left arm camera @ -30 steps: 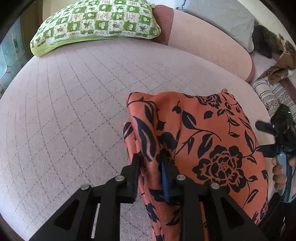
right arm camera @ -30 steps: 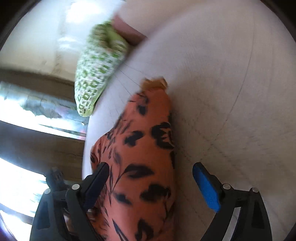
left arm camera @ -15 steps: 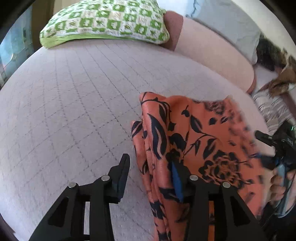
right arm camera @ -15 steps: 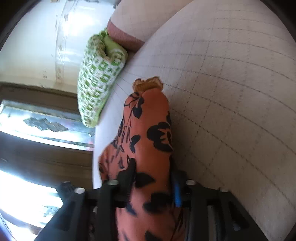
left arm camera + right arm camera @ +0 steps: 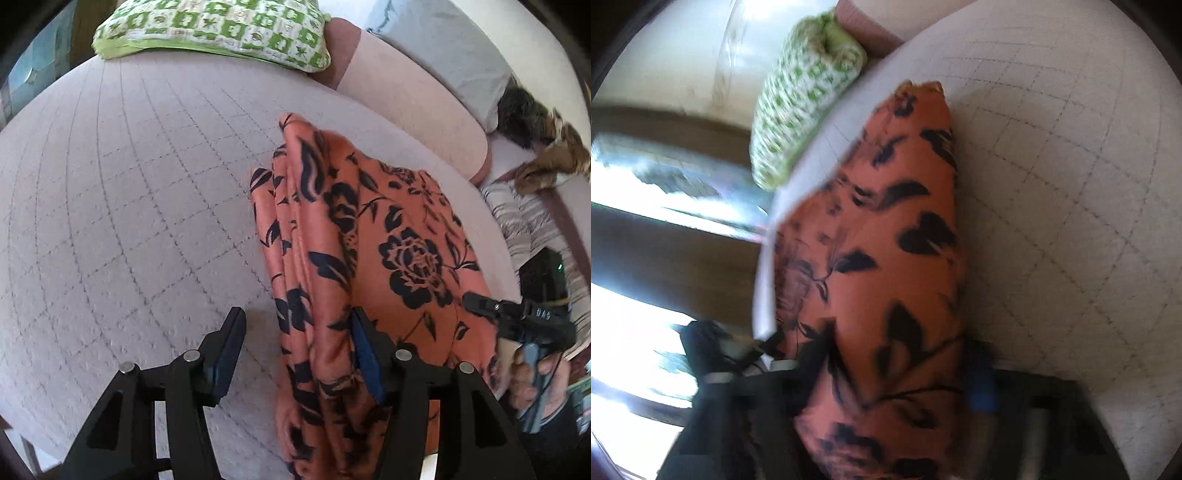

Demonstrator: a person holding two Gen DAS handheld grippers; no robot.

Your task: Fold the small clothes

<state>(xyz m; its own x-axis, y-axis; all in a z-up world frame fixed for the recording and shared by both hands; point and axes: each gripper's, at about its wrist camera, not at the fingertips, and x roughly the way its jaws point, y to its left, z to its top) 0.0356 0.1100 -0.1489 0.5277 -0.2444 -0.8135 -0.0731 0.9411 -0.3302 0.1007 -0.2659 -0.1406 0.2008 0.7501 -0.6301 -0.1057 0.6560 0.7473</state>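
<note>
The orange floral garment [image 5: 391, 236] is laid lengthwise along the quilted cushion's [image 5: 129, 206] right edge, overlapped by the spread left gripper [image 5: 295, 332], while the right gripper [image 5: 894, 373] is seen pinching its near end.

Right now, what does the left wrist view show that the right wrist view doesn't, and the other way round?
Only the left wrist view shows the grey cloth, the striped fabric, and the left claw open, the orange floral garment's folded edge between its fingers.

Only the right wrist view shows the bright window past the bed's edge, and the right claw, blurred, on either side of the garment; its grip is unclear.

Both show the garment, the green checked pillow and the quilted bed cover.
</note>
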